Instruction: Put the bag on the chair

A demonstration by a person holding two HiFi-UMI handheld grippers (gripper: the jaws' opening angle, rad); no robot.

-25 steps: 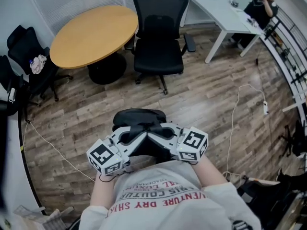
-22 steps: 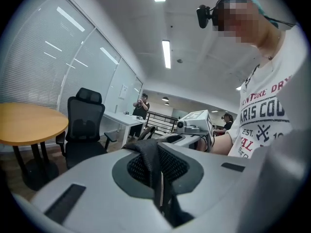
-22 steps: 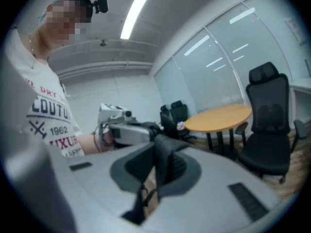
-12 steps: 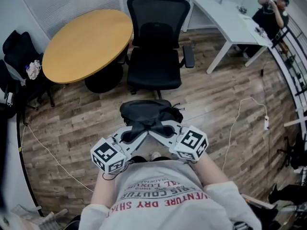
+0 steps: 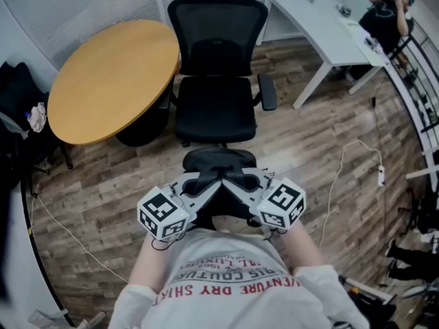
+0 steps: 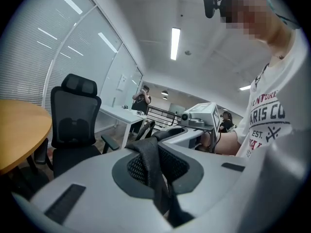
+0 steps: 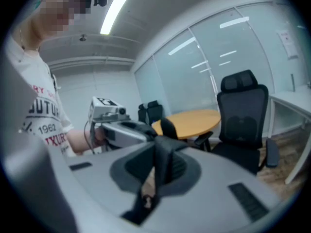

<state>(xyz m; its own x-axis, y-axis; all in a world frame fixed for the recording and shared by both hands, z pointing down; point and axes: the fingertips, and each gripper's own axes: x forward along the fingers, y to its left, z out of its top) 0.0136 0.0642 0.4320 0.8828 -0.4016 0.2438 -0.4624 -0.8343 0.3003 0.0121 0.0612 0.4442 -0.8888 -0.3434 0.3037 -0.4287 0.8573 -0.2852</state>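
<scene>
A black bag (image 5: 219,162) hangs by its straps between my two grippers, just in front of the person's chest. My left gripper (image 5: 206,181) is shut on a black strap (image 6: 154,171), and my right gripper (image 5: 237,180) is shut on the other strap (image 7: 163,166). Their tips almost meet above the bag. The black mesh office chair (image 5: 216,105) stands straight ahead with its seat facing me, and the bag's far edge is close to the seat's front edge. In the left gripper view the chair (image 6: 73,125) is at the left; in the right gripper view the chair (image 7: 243,125) is at the right.
A round wooden table (image 5: 110,77) stands left of the chair, a white desk (image 5: 322,26) to its right with a person (image 5: 384,16) sitting at it. A white cable (image 5: 336,177) and power strip (image 5: 379,177) lie on the wood floor. Another black chair (image 5: 20,108) is at far left.
Both grippers have carried the bag forward across the floor. The office chair, which was well ahead, is now right in front of the bag.
</scene>
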